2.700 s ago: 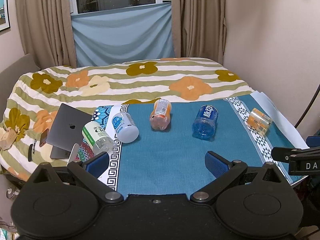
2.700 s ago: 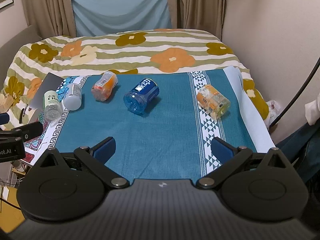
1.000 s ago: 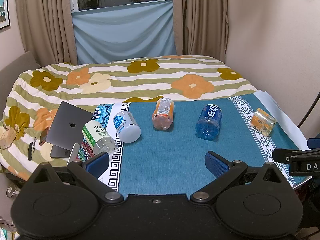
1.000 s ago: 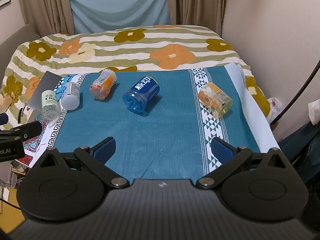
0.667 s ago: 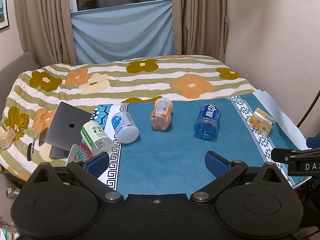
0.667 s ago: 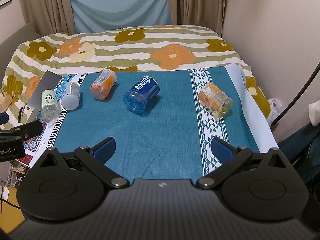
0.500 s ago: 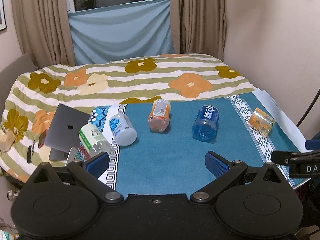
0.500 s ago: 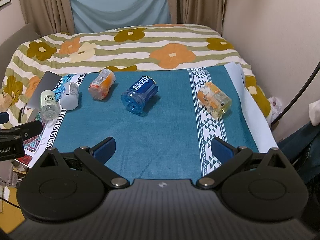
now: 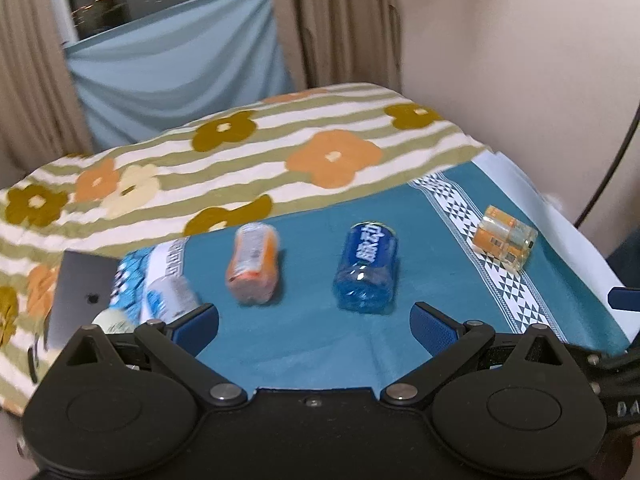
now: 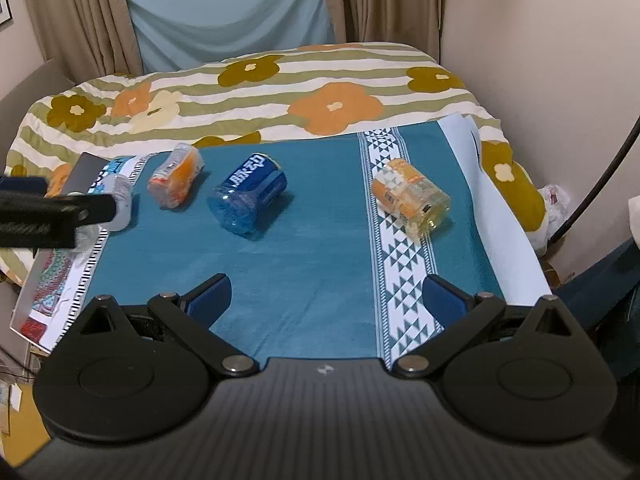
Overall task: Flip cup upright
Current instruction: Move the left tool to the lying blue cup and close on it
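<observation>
Several cut-bottle cups lie on their sides on a teal cloth (image 9: 312, 340). A blue cup (image 9: 366, 268) (image 10: 248, 198) lies in the middle, an orange one (image 9: 253, 268) (image 10: 176, 180) to its left, and a clear one with an orange label (image 9: 504, 242) (image 10: 412, 198) to the right. A white-labelled cup (image 9: 170, 298) lies at the left edge. My left gripper (image 9: 314, 326) is open and empty, just short of the blue and orange cups. My right gripper (image 10: 326, 294) is open and empty, nearer than the cups.
A grey laptop (image 9: 76, 288) lies left of the cloth on the flowered bedspread (image 9: 248, 160). A green-labelled cup (image 9: 114, 322) sits partly hidden behind my left finger. The left gripper's body (image 10: 52, 212) crosses the right wrist view at the left. A wall rises at the right.
My left gripper has moved forward and to the right, so the cups look closer. My right gripper has also moved forward toward the cups. The cups have not moved.
</observation>
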